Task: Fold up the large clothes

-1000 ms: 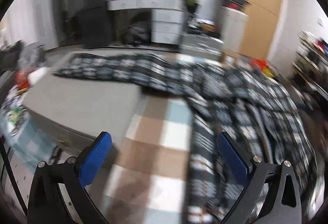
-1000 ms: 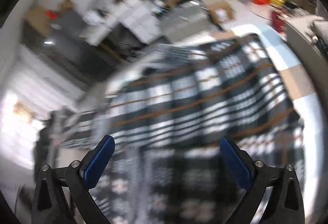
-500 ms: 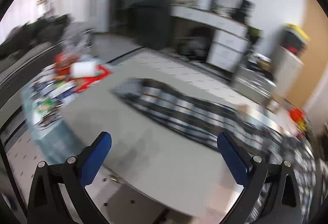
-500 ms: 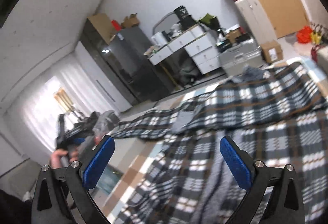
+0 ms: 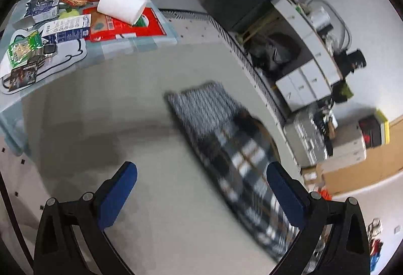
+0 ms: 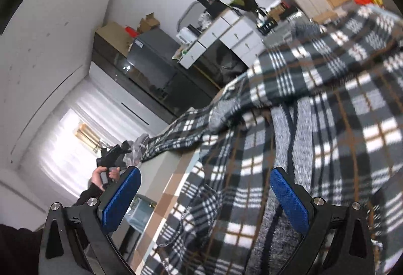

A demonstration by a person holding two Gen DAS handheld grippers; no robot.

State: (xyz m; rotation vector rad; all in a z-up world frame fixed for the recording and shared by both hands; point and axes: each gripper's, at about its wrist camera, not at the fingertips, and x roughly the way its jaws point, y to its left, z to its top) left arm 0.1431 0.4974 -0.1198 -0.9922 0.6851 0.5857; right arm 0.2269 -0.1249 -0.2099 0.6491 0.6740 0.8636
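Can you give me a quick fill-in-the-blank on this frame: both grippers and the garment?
1. The left gripper has its blue-padded fingers ____, gripping nothing.
2. The plaid shirt has a ____ lining.
3. In the left wrist view, a white ____ lies on the cluttered side table.
4. The right gripper is ____.

Missing: open; grey; paper roll; open

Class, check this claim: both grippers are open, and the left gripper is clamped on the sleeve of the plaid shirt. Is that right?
Not quite. Both are open, but the left gripper holds nothing: the left wrist view shows its blue pads spread apart, with the sleeve lying flat on the grey surface beyond them. The right gripper is open too, over the plaid shirt.
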